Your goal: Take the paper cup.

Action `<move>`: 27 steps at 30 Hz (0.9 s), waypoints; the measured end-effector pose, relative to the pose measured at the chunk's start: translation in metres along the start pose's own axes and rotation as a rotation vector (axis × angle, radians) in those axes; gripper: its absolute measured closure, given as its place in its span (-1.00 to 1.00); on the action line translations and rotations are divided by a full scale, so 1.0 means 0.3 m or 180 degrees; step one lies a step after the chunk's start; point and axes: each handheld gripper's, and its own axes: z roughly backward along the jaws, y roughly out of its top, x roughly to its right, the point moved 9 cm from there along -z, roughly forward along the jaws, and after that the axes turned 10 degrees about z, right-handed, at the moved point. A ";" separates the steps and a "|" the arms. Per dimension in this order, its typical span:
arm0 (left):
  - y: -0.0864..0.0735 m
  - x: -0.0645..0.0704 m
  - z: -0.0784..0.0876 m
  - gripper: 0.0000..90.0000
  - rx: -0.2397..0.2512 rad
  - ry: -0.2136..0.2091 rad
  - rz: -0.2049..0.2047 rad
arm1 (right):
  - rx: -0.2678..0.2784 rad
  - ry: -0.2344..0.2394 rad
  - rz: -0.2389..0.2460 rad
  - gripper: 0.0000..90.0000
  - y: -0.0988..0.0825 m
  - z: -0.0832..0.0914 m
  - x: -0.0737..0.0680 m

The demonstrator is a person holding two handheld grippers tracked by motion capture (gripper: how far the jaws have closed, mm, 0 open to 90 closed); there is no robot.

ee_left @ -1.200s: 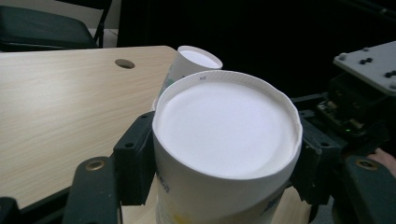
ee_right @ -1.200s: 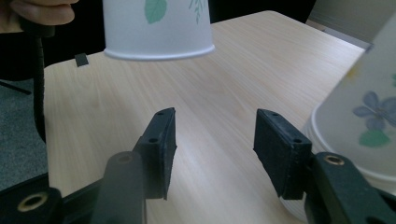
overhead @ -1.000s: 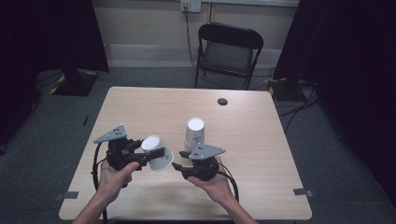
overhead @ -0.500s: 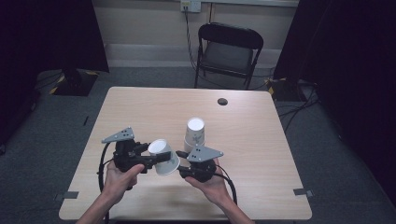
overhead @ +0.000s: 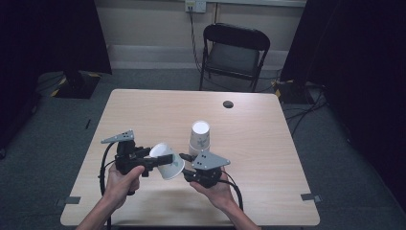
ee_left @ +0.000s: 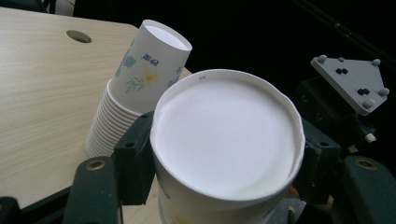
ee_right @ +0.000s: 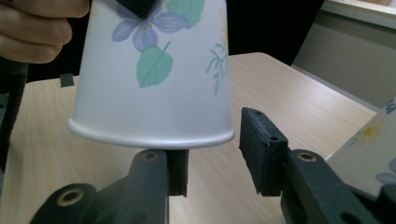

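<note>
So the left claw (overhead: 160,160) is pinching a single paper cup (overhead: 167,161), its two black jaws pressed on opposite sides of the cup wall near the flat bottom. In the left gripper view the white bottom disc of that cup (ee_left: 226,135) faces the camera with a jaw hugging each side. The cup is tipped on its side, up off the bench (overhead: 268,143), with its rim pointing toward the right claw (overhead: 187,173). It hangs just in front of and to the left of the stack of cups (overhead: 199,137), which stands upside down on the bench near the middle, not touching the held cup as far as the high view shows. In the right gripper view the rolled rim of the held cup (ee_right: 154,84) sits just above the right claw (ee_right: 219,156), whose jaws are spread and have just been closing in; one jaw sits under the rim, the other stands off to the side, and neither pad presses on the cup. A hand (ee_right: 39,25) shows beside the cup there, wrapped round the left gripper. The stack's floral side (ee_left: 144,70) is just behind the held cup.
</note>
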 end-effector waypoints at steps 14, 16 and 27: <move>-0.009 -0.003 -0.007 -0.26 -0.0049 -0.0055 0.0080 | -0.0025 -0.0109 0.0173 0.82 0.003 0.012 0.000; -0.010 -0.003 -0.008 -0.27 -0.0062 -0.0058 0.0073 | -0.0029 -0.0145 0.0190 0.85 0.004 0.013 0.002; -0.002 0.017 -0.003 -0.37 -0.0005 -0.0052 -0.0126 | -0.0039 -0.0122 0.0034 0.90 -0.001 0.019 0.017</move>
